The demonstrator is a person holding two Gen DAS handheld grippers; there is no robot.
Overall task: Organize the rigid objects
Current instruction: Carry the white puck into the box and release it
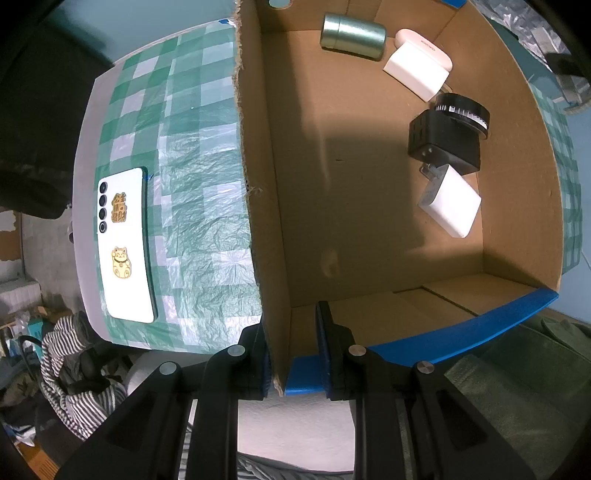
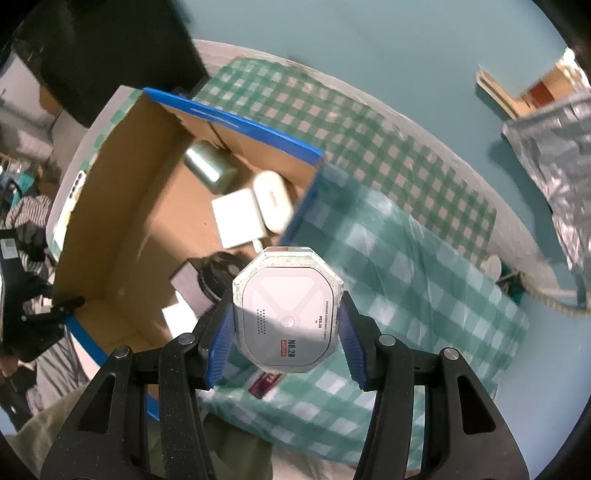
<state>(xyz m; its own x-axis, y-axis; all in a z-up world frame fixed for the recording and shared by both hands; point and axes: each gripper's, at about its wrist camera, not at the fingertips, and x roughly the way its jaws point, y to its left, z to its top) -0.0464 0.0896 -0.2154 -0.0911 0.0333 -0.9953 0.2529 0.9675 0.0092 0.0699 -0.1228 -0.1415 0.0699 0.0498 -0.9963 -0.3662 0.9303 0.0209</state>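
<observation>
Above the checked tablecloth (image 2: 424, 229), beside the cardboard box (image 2: 110, 206), an octagonal white power bank (image 2: 288, 310) sits pinched in the right gripper (image 2: 286, 332), apparently next to go in. A metal tin (image 1: 352, 35), white chargers (image 1: 415, 70) and a black adapter (image 1: 443, 144) already lie inside, while the left gripper (image 1: 293, 350) straddles the box wall, grip unclear. A white phone (image 1: 123, 243) remains on the cloth.

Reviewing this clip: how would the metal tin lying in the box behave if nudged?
The metal tin lies on its side on the flat floor of the cardboard box, so it would probably roll. Its smooth, shiny wall looks stiff and likely slippery. A white charger beside it might stop it.
</observation>
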